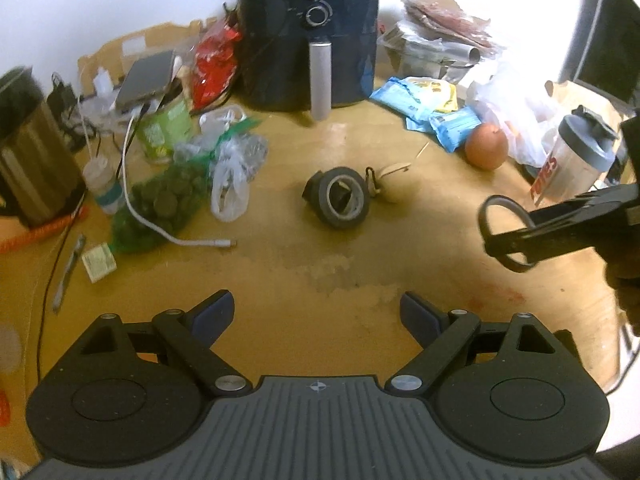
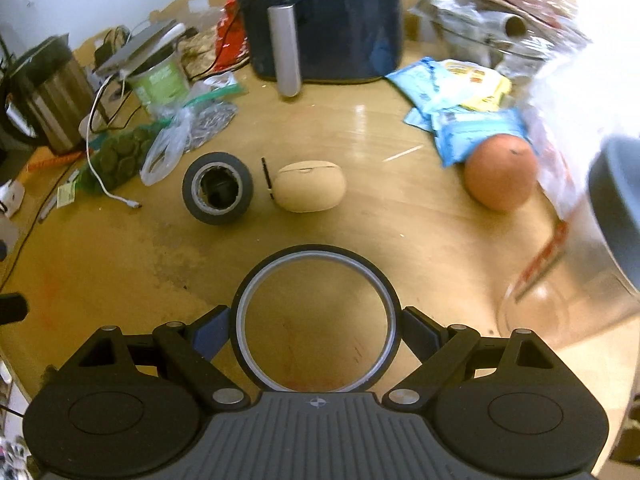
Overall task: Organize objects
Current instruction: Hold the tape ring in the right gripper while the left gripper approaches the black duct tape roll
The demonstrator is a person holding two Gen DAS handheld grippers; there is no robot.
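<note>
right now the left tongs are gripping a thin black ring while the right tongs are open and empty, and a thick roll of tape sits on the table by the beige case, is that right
The sides are swapped. The right wrist view shows the right tongs gripping the thin black ring; the left wrist view shows the left tongs open and empty. The thick roll of tape does sit on the table by the beige case.

The left hand-held gripper (image 1: 317,312) hovers above the tabletop (image 1: 320,264) with its jaws spread wide and nothing between them. The right hand-held gripper (image 2: 316,330) is clamped on a thin black ring (image 2: 316,256), held off the tabletop.
</note>
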